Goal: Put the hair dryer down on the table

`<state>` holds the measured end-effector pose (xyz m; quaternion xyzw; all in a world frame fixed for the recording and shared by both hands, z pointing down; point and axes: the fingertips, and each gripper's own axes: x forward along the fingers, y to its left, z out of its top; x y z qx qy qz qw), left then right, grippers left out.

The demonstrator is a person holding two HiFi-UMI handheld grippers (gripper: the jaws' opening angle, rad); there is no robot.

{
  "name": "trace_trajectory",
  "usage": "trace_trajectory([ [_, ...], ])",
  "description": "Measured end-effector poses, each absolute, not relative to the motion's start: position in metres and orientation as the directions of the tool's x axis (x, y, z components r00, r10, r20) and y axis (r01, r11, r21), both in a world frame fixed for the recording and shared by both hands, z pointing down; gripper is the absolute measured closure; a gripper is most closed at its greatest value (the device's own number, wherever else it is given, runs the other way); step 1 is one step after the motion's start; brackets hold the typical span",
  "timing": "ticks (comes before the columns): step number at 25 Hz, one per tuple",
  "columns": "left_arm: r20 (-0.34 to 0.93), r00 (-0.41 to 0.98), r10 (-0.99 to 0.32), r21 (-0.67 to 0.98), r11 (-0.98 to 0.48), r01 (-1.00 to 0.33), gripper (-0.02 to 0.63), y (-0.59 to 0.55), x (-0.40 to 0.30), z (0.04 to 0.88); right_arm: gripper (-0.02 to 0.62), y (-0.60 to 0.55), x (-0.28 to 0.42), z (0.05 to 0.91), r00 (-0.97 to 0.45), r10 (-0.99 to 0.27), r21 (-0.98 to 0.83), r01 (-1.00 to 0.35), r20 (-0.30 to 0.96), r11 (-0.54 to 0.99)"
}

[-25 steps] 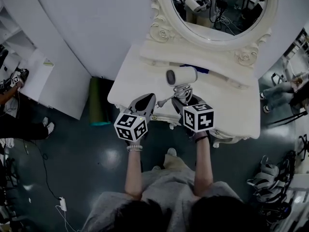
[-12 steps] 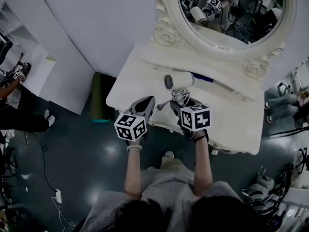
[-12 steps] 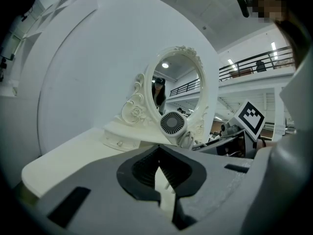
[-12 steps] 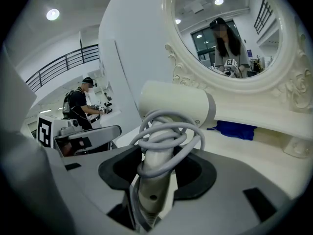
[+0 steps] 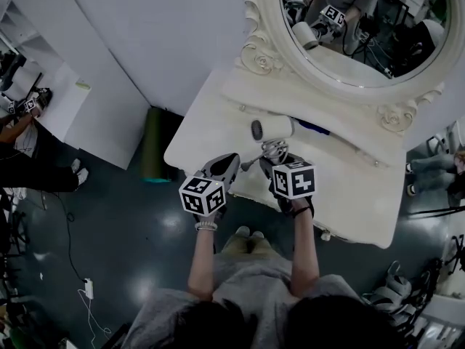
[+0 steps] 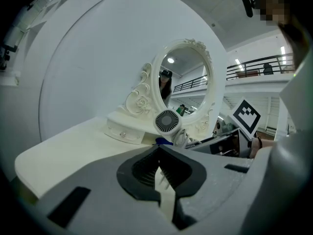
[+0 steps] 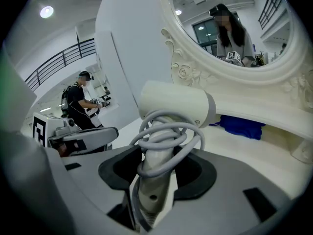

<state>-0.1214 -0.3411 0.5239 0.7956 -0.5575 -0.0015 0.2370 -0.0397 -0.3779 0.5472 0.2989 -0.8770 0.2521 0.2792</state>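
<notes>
Head view: hair dryer (image 5: 273, 129) is still held over table (image 5: 211, 129), as 1 second ago, not set down.
Left gripper view: left gripper (image 6: 159, 151) closed, empty.
Right gripper view: right gripper (image 7: 156, 153) clamps the cord-wrapped handle; placement judged pending.

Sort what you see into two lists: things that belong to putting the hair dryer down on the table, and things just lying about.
Belongs to the job:
hair dryer, its cord wound round the handle
right gripper, shut on that handle
table

Just lying about:
mirror
blue cloth behind the dryer
left gripper, empty
</notes>
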Motion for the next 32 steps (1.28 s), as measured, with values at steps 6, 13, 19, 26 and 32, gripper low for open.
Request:
trace_trajectory([
  [6,0.299,0.387,-0.872,0.416,-0.246,-0.876,0.601,-0.352,-0.13,0.545,0.4,-0.387,-0.053,0.567,-0.645,-0.343,-0.273,-0.661,0.683,0.699],
  [13,0.332,0.383,-0.862,0.443,-0.216,-0.87,0.601,-0.361,-0.137,0.563,0.4,-0.391,-0.065,0.592,-0.615,-0.279,-0.258,-0.638,0.738,0.725],
  [19,0.361,0.374,-0.855,0.459,-0.186,-0.869,0.601,-0.362,-0.141,0.577,0.4,-0.395,-0.068,0.608,-0.587,-0.243,-0.242,-0.625,0.773,0.742],
  [26,0.383,0.371,-0.846,0.474,-0.165,-0.865,0.601,-0.361,-0.143,0.587,0.4,-0.396,-0.071,0.622,-0.56,-0.207,-0.229,-0.609,0.803,0.76],
  [32,0.395,0.373,-0.839,0.481,-0.157,-0.863,0.601,-0.361,-0.145,0.591,0.399,-0.395,-0.073,0.633,-0.523,-0.177,-0.21,-0.596,0.834,0.775],
])
